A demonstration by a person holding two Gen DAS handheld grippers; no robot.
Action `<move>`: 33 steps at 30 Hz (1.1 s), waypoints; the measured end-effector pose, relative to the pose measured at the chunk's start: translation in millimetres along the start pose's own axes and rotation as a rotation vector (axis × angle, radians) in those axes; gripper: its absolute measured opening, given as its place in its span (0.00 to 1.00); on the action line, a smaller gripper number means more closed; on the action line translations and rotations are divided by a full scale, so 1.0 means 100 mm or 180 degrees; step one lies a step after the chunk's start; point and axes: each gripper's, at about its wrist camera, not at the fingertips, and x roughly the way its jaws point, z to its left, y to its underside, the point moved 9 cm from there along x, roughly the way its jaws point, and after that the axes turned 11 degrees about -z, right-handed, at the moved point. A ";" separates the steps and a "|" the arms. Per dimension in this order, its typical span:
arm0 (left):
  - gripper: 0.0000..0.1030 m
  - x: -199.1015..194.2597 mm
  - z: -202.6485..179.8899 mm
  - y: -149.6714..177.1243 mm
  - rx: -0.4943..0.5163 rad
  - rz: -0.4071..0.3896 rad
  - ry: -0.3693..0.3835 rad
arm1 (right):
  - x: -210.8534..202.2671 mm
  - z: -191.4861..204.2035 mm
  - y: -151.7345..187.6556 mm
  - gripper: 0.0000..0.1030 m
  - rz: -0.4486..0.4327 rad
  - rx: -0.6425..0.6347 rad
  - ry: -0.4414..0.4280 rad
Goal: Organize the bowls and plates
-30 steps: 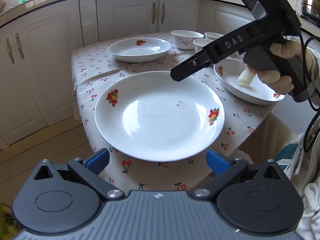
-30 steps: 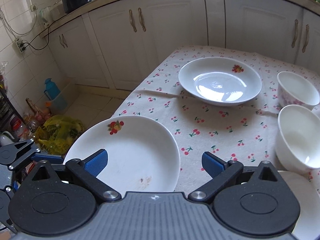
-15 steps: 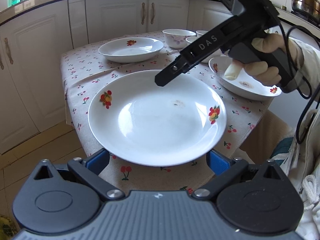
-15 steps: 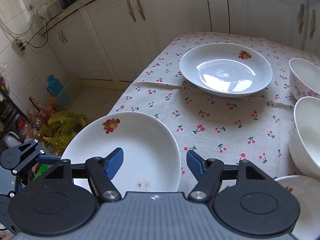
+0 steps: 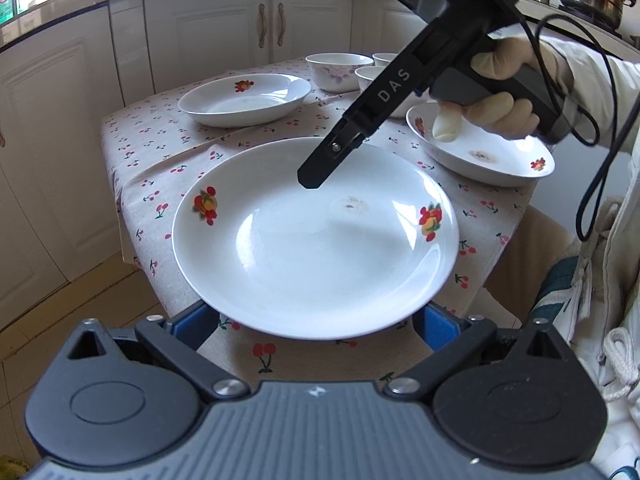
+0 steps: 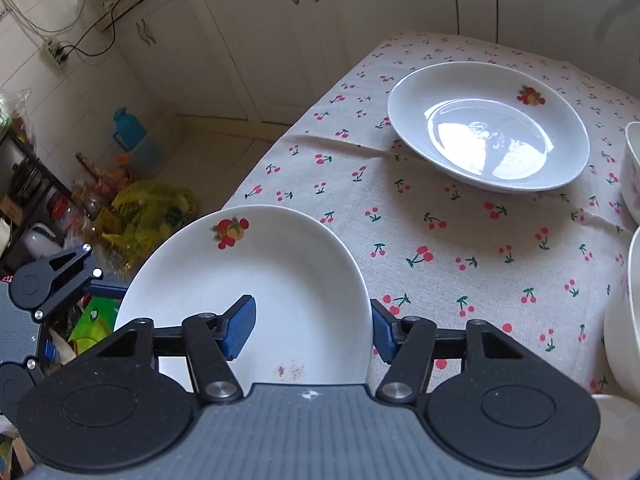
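1. Right gripper (image 6: 312, 330) has come down over the near plate (image 5: 316, 236) – jaws just drawn in, one pad inside the rim, one outside; contact not clear.
2. Tabletop (image 6: 460, 240): near plate overhangs its edge.
3. Far plate (image 6: 488, 128) sits well apart.
4. Left gripper (image 5: 320, 326) spread wide, a finger either side of the near plate.

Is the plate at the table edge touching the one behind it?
Apart. Right wrist view shows bare tablecloth between near plate and far plate.
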 end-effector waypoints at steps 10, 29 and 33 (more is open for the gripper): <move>0.99 0.01 0.00 -0.01 0.0040 0.0028 0.0041 | 0.00 -0.03 0.00 0.66 0.0086 0.0062 -0.0159; 0.98 0.33 0.05 -0.24 0.0214 -0.0087 0.0124 | -0.11 -0.31 -0.18 0.68 -0.0142 0.0153 0.0103; 0.98 0.44 0.06 -0.29 0.0237 -0.0114 0.0197 | -0.11 -0.45 -0.22 0.68 -0.0195 0.0223 0.0191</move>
